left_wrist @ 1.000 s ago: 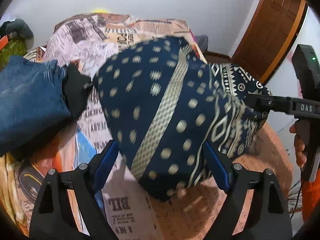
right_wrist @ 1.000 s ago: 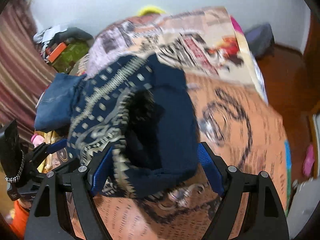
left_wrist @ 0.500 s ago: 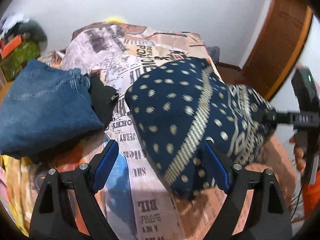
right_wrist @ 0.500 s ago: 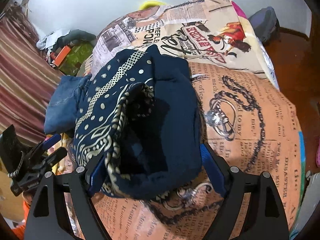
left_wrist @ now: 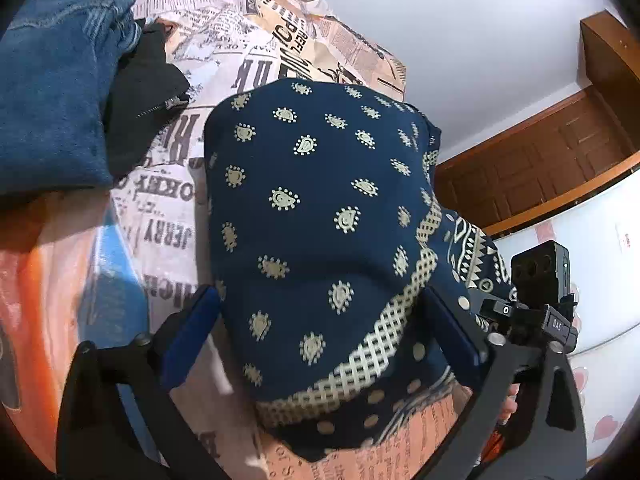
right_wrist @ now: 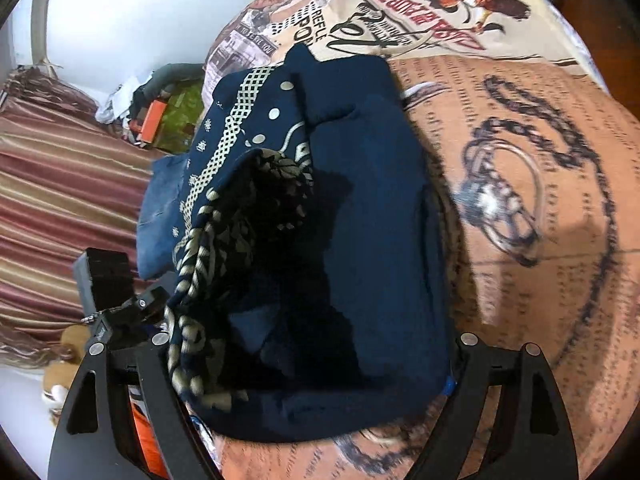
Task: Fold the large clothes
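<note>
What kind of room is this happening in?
Most likely a bedroom: a bed under a newspaper-print bedspread, folded jeans and a navy patterned garment lying on it, and a wooden door nearby.

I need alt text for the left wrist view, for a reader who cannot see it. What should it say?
A folded navy garment with cream paisley print lies on a newspaper-print bedspread, between the left gripper fingers, which are opening around it. Folded blue jeans and a black garment lie beside it; the right gripper shows at the right edge.
</note>
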